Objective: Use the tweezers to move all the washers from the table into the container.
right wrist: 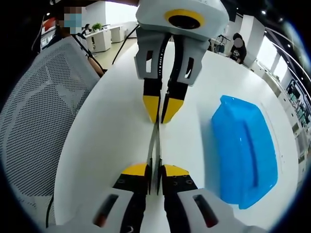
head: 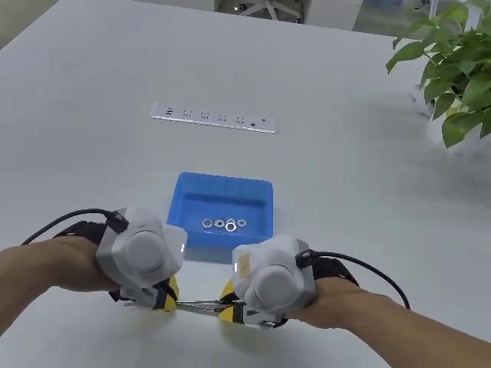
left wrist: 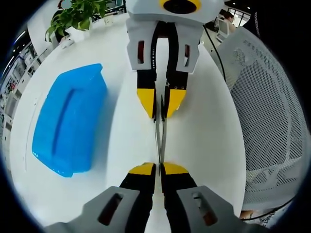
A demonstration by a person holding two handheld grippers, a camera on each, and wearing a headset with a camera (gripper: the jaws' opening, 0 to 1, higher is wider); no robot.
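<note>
- A white table (head: 345, 176) spreads beneath both hand-held grippers and well beyond them.
- A blue container (head: 188, 195) sits just beyond the two grippers, away from the person. It lies to the left gripper's left side and to the right gripper's right side.
- The left gripper (left wrist: 159, 169) points toward the right gripper (right wrist: 154, 170), tip facing tip, low over the table. Each has its yellow-tipped jaws pinched narrow on one end of the same tool.
- Thin metal tweezers (head: 201, 307) bridge the short gap between the two grippers, held at both ends.
- Four small washers (head: 223, 224) lie in a row that looks to be inside the container, near the wall closest to the grippers. No washer can be made out on the table near the grippers.
- Judged step: the tweezers are being passed or re-gripped between grippers, not picking anything.
- Judged next move: one gripper lets go, so the other carries the tweezers alone with the tips free to squeeze.
</note>
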